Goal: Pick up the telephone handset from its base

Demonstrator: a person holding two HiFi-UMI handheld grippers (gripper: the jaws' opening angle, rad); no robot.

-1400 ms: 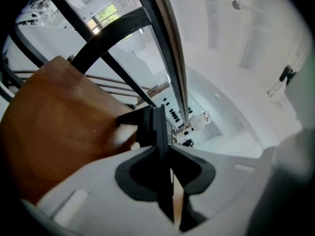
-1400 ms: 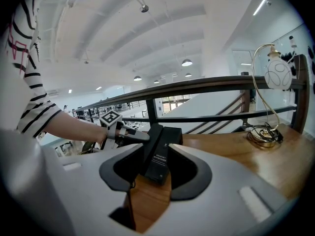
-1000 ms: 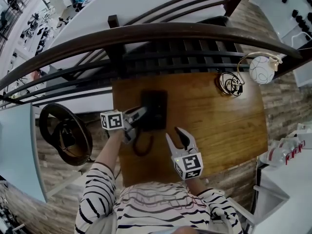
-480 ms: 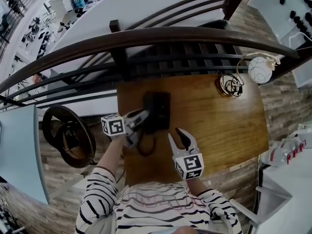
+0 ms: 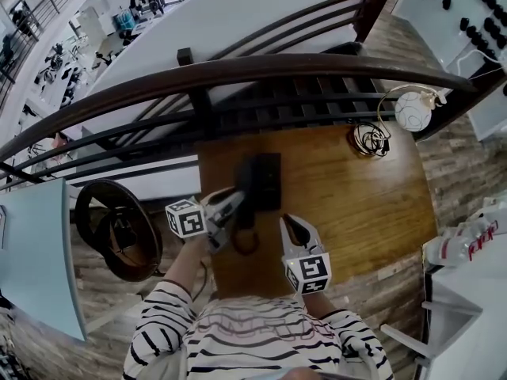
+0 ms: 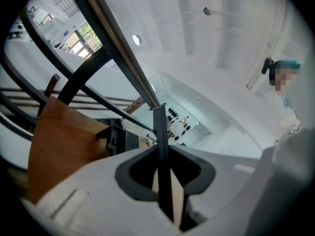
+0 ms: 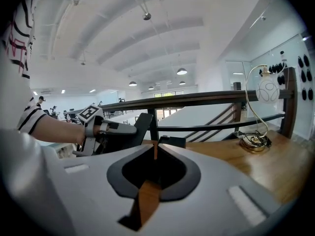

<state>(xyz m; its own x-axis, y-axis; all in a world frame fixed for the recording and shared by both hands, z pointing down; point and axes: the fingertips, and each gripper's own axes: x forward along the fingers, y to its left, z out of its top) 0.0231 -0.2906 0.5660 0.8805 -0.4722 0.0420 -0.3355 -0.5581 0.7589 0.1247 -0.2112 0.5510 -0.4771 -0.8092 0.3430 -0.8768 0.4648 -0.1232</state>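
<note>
Your left tool [image 5: 235,202] clamps the handset [image 7: 130,126] by its edge, holding it raised just off the base [image 5: 269,182] on the bench [image 5: 356,204]; your right tool [image 5: 298,229], seemingly unneeded, has just been closing on nothing, near the base

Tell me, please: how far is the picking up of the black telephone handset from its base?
Done: the left gripper has its jaws shut on the black telephone handset. In hand: the handset looks raised, tilted, above its black base on the brown wooden table. Left: little, perhaps only to lift it fully clear.
</note>
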